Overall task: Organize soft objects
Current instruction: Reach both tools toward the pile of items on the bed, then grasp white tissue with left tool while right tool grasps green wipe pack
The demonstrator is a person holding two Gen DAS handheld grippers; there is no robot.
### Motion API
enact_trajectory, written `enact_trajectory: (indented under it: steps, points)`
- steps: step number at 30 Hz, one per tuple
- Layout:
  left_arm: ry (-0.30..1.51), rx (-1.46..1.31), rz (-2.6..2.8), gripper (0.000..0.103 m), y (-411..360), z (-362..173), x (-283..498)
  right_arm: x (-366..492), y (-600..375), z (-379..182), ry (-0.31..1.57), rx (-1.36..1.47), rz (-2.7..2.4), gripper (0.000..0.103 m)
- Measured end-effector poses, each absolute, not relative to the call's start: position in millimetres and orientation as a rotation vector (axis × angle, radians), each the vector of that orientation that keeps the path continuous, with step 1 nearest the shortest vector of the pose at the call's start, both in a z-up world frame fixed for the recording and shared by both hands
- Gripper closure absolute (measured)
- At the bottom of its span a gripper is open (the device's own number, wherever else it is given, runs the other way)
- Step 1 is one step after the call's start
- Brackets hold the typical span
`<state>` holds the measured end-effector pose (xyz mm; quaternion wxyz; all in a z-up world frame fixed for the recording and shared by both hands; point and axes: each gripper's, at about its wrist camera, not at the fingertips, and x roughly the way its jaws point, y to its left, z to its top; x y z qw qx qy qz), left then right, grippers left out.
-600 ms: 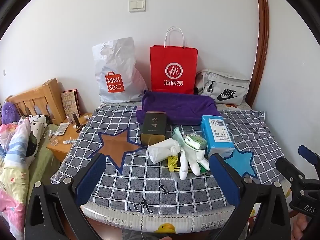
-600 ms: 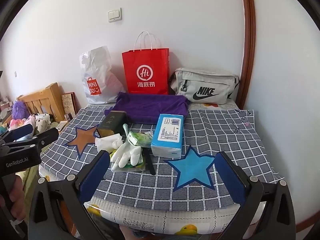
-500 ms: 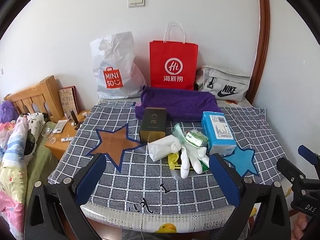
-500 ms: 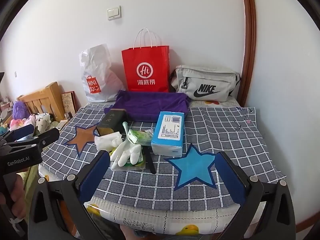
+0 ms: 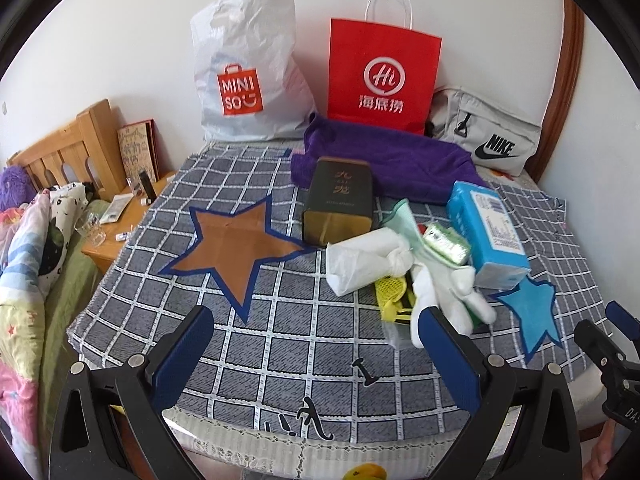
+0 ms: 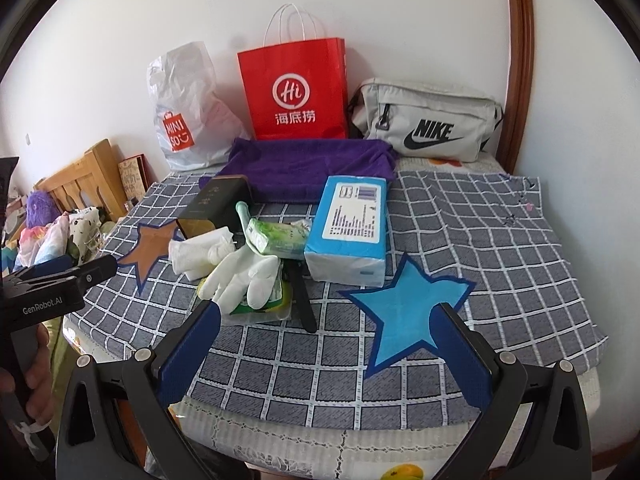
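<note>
A pile lies mid-table on the checked cloth (image 5: pixel 280 344): a white rubber glove (image 5: pixel 444 292) (image 6: pixel 244 276), a folded white cloth (image 5: pixel 364 260) (image 6: pixel 196 256), a green tissue pack (image 5: pixel 446 242) (image 6: pixel 276 236), a blue tissue pack (image 5: pixel 486 232) (image 6: pixel 352 228), a dark box (image 5: pixel 340 200) (image 6: pixel 212 204) and a purple towel (image 5: pixel 392 160) (image 6: pixel 308 168) behind. My left gripper (image 5: pixel 316 344) is open and empty, just short of the pile. My right gripper (image 6: pixel 328 340) is open and empty, in front of the pile over the blue star (image 6: pixel 408 304).
A brown star (image 5: pixel 236 244) is on the cloth's left. A Miniso bag (image 5: pixel 248 72), a red paper bag (image 5: pixel 384 76) and a grey Nike bag (image 5: pixel 488 136) stand against the wall. A wooden bedside stand (image 5: pixel 120 220) and bedding (image 5: pixel 24 260) lie left.
Both grippers have moved forward and down toward the table; the pile looks closer. Both stay open and nothing on the table has moved.
</note>
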<state>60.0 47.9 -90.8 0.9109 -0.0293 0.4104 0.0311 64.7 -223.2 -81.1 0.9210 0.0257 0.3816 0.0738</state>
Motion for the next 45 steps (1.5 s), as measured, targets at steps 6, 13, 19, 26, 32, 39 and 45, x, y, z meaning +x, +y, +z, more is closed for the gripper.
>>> enact_trajectory:
  steps: [6,13,19,26,32,39,45]
  points:
    - [0.895,-0.103,0.036,0.003,52,-114,82,90,-214,-103,0.82,0.067,0.168,0.004]
    - [0.908,-0.105,-0.013,0.003,40,-127,109,110,-218,-123,0.862,0.057,0.157,0.01]
    - [0.936,-0.106,-0.025,0.01,32,-140,132,121,-222,-127,0.86,0.043,0.164,0.014]
    - [0.976,-0.139,-0.046,0.035,38,-152,150,148,-208,-125,0.824,0.018,0.224,0.016]
    - [0.994,-0.22,-0.156,0.069,46,-152,153,177,-179,-129,0.818,-0.018,0.306,0.021]
    - [0.979,-0.172,-0.193,0.086,52,-149,148,209,-146,-151,0.896,-0.02,0.37,0.061]
    - [0.978,-0.195,-0.206,0.093,63,-149,147,205,-141,-146,0.887,-0.019,0.374,0.082]
